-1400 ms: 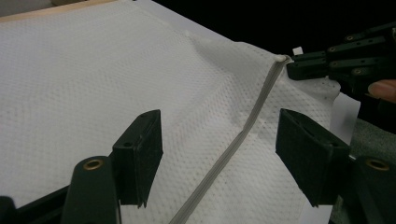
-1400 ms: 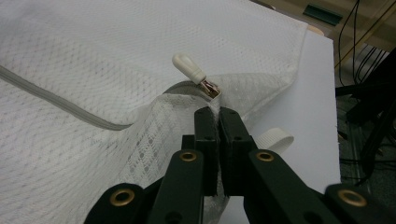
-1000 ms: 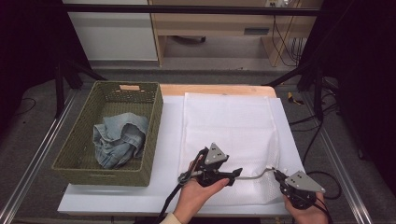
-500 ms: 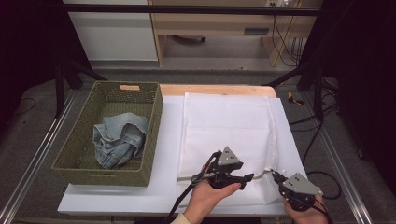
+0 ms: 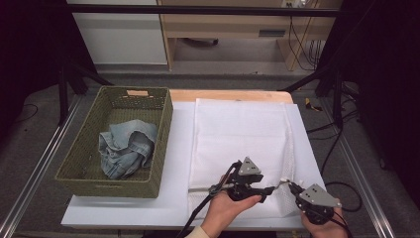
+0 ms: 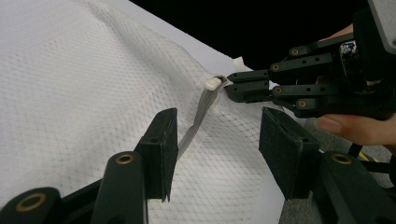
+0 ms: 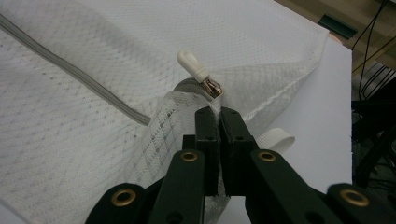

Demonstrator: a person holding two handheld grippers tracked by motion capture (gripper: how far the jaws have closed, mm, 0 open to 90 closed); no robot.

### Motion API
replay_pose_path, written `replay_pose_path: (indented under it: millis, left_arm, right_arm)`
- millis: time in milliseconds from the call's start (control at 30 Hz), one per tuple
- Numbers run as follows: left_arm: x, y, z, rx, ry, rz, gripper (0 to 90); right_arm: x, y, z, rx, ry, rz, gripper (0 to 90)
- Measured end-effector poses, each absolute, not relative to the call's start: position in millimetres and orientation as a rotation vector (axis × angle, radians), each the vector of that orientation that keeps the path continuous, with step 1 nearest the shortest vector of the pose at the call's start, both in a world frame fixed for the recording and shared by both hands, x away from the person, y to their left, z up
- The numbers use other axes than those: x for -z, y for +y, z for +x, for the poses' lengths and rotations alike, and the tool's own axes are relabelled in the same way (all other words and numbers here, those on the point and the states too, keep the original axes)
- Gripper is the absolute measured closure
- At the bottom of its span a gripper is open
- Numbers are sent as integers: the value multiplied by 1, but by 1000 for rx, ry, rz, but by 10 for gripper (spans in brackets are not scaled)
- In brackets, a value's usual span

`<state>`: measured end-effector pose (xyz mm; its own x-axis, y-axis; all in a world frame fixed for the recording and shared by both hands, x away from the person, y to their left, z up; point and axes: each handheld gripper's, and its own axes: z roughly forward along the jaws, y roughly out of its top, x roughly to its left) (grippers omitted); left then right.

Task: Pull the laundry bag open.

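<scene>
A white mesh bag (image 5: pixel 237 134) lies flat on the table, its grey zipper running along the near edge. My right gripper (image 7: pixel 218 114) is shut on the mesh just below the white zipper pull (image 7: pixel 191 65), pinching the bag's near right corner (image 5: pixel 291 186). My left gripper (image 5: pixel 267 191) sits just left of it, pointing at it. Its jaws have just been closing partway and stand open (image 6: pixel 217 123). The grey zipper tape (image 6: pixel 198 114) runs between them, untouched. The zipper pull (image 6: pixel 212 84) is just beyond the left jaws, at the right gripper's tips (image 6: pixel 233 86).
A green woven basket (image 5: pixel 74 173) stands at the table's left with crumpled blue jeans (image 5: pixel 126 146) inside. A white loop tab (image 7: pixel 275 139) sticks out at the bag's corner. Black cables trail off the table's right side (image 5: pixel 337 188).
My left gripper has moved right along the bag's near edge, up to the right gripper. The right gripper has stayed put, pinching the mesh.
</scene>
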<state>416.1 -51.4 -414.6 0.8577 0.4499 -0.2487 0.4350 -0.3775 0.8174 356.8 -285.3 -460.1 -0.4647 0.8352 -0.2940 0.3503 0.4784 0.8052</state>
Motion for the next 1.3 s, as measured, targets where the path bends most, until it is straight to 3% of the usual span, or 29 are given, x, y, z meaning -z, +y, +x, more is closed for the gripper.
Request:
replay_pose_path:
  millis: [500,1300]
  left_arm:
    - [424,-81,432,35,676,2015,495]
    - [443,-106,457,225,751,1975,682]
  right_arm:
    - [460,-286,356,-888,2031,972,871]
    - [460,-287,356,-892,2036,974,870]
